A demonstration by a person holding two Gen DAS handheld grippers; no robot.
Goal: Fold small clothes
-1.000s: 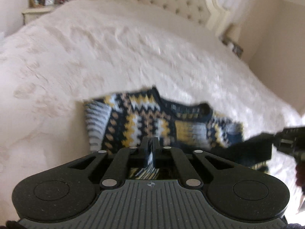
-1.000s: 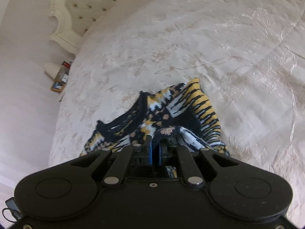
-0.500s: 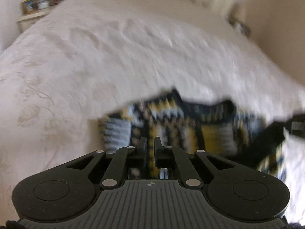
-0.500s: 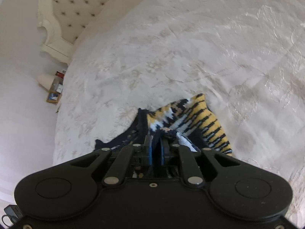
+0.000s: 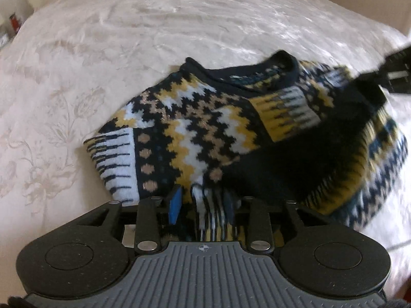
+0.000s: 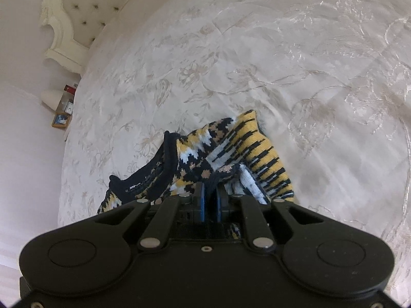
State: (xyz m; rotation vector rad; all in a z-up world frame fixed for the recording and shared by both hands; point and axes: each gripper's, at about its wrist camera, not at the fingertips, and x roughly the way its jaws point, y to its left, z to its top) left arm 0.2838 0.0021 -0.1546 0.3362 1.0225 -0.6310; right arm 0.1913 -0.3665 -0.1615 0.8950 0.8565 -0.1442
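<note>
A small knitted sweater (image 5: 205,128), navy with yellow, white and tan zigzags, lies crumpled on the cream bedspread (image 5: 128,38). My left gripper (image 5: 203,202) is low over its near edge. Its jaws are opening; a striped strip of the hem sits between them, and the left blue pad (image 5: 176,202) stands off the cloth. In the right wrist view my right gripper (image 6: 210,200) is shut on a dark fold of the sweater (image 6: 231,154), lifting that side slightly. The right gripper's black body also shows at the upper right of the left wrist view, over the sweater's far side.
The embroidered bedspread (image 6: 282,64) spreads wide around the sweater. A tufted cream headboard (image 6: 84,7) stands at the far end. Beside the bed is a nightstand with a lamp (image 6: 51,97) and small items.
My left gripper has sunk toward the bed and rolled, and its shut jaws have parted around the hem. The sweater has settled onto the bedspread. The right gripper has moved a little lower, still shut.
</note>
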